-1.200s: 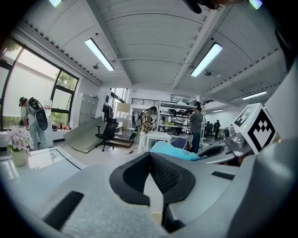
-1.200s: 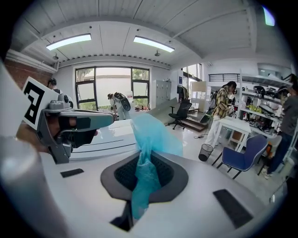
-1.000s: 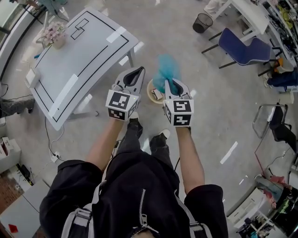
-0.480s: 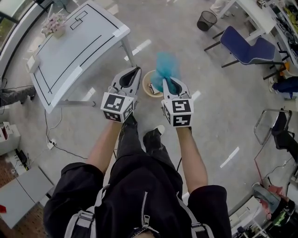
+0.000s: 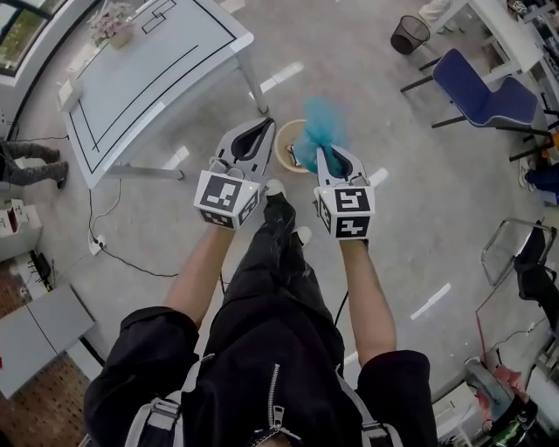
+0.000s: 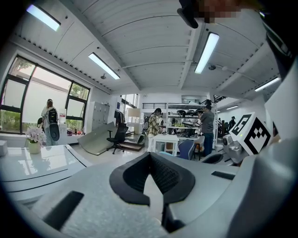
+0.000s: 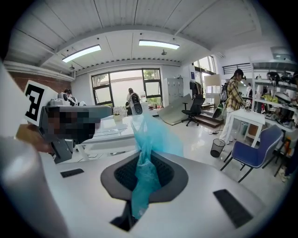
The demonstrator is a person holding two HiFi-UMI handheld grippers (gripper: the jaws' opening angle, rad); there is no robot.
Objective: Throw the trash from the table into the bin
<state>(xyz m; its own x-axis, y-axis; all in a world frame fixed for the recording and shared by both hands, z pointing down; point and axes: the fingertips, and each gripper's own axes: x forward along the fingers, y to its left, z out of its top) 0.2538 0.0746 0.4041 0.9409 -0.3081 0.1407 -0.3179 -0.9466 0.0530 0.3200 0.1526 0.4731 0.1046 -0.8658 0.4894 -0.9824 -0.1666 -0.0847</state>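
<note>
- Blue plastic bag (image 5: 323,131) is pinched in the fingers of the right gripper (image 5: 325,154). The fingers are closed on its bunched neck.
- In the right gripper view the bag (image 7: 146,153) runs through the dark pad opening of the right gripper (image 7: 144,179). Its loose top fans out past the fingertips and its tail hangs back toward the camera.
- Left gripper (image 5: 265,125) has its fingers together with nothing between them. The left gripper view shows the same at its jaws (image 6: 151,179): only a thin slit, empty.
- Bin (image 5: 286,150) is round and beige and stands on the floor (image 5: 410,201). In the head view it shows just beyond and between the two sets of fingertips.
- The bag overlaps the bin's right rim in the head view. How high it is above the rim cannot be told.
- Something small lies inside the bin, too small to identify.
- Worktop (image 5: 148,79) is white with black lines, at upper left. Its near right corner and leg are close to the left gripper, and the bag is clear of its edge.
- Flower pot (image 5: 113,22) sits at the worktop's far edge.
- Open floor lies right of the bin. The blue chair (image 5: 485,87) and black wire basket (image 5: 409,33) are well apart from it.
</note>
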